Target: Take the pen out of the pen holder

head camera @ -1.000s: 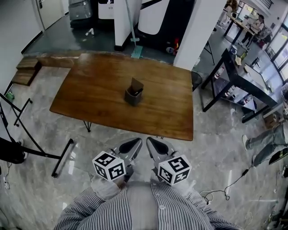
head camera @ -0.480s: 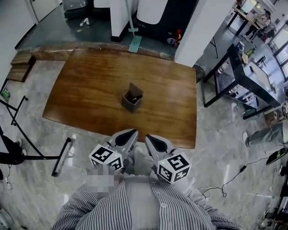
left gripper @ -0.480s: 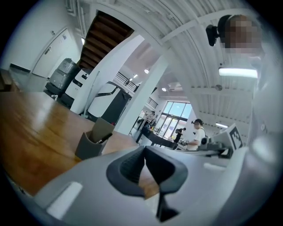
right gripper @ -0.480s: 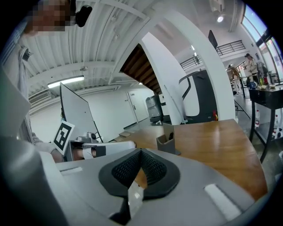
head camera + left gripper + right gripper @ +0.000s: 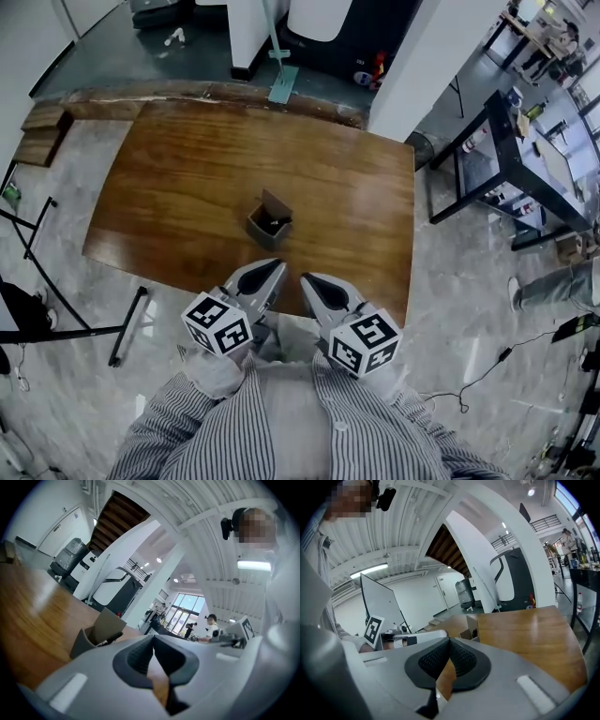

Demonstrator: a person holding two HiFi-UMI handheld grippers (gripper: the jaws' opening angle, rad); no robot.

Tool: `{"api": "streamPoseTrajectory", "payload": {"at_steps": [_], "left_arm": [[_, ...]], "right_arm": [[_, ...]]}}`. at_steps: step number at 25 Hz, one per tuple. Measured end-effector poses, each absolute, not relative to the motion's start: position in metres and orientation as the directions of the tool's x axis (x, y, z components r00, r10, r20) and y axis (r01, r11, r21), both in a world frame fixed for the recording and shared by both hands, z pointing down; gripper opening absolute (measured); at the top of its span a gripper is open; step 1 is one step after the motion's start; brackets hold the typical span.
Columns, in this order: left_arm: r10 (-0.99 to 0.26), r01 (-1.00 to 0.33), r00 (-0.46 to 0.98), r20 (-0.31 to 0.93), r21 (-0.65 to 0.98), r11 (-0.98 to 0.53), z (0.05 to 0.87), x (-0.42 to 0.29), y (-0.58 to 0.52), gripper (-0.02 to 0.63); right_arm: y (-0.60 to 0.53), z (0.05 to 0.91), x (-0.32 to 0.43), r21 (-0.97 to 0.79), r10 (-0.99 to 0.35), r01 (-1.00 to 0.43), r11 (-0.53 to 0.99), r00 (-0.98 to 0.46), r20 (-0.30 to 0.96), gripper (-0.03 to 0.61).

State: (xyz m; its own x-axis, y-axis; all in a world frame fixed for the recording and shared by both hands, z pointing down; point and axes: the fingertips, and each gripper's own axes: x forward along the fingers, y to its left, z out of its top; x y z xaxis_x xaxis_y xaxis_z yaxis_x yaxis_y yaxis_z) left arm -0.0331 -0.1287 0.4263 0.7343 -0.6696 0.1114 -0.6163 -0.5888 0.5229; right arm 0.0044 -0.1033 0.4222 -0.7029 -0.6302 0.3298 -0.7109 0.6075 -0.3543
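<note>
Pen (image 5: pixel 110 639) inside pen holder (image 5: pixel 258 229)

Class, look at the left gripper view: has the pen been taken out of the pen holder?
No, the pen sits inside the pen holder on the table, and the left gripper is shut on nothing.

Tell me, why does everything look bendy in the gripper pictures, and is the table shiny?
Left gripper view: the wide-angle lens bows the pillar and ceiling, corners go black, pen holder looks clear. Right gripper view: same bending, pale sheen on the table. Head view: the table's edges curve a little.
</note>
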Motion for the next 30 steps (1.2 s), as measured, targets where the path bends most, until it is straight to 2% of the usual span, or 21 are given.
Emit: {"api": "streamPoseTrajectory", "payload": {"at_steps": [4,5,7,10,16,20,25,30], "left_arm": [[-0.692,-0.663,0.705,0.155,0.489,-0.566,0.437,-0.034,-0.155,0.009],[-0.702,-0.682,0.691,0.170,0.475,-0.556,0.441,-0.035,-0.162,0.020],[-0.715,-0.711,0.670,0.199,0.449,-0.541,0.447,-0.037,-0.174,0.086],[-0.717,-0.742,0.653,0.243,0.395,-0.541,0.455,-0.036,-0.188,0.110],[-0.712,-0.775,0.631,0.307,0.214,-0.594,0.459,-0.031,-0.207,0.169],[-0.701,-0.764,0.599,0.388,0.015,-0.645,0.469,-0.025,-0.213,0.225],[-0.698,-0.744,0.579,0.422,-0.076,-0.663,0.478,-0.019,-0.218,0.219],[-0.712,-0.769,0.537,0.452,-0.086,-0.634,0.483,-0.022,-0.225,0.143]], "right_arm": [[-0.118,0.431,0.011,-0.369,-0.619,-0.710,0.600,-0.704,0.349,0.000],[-0.122,0.433,0.012,-0.372,-0.614,-0.709,0.599,-0.705,0.355,0.000],[-0.129,0.439,0.014,-0.379,-0.604,-0.707,0.597,-0.707,0.368,0.000],[-0.136,0.447,0.014,-0.396,-0.587,-0.701,0.593,-0.713,0.383,0.000],[-0.145,0.457,0.011,-0.422,-0.565,-0.693,0.585,-0.721,0.401,0.000],[-0.149,0.464,0.012,-0.428,-0.556,-0.692,0.581,-0.722,0.412,0.000],[-0.151,0.476,0.019,-0.445,-0.551,-0.699,0.559,-0.715,0.430,0.000],[-0.151,0.483,0.020,-0.462,-0.539,-0.697,0.549,-0.717,0.442,0.000]]}}
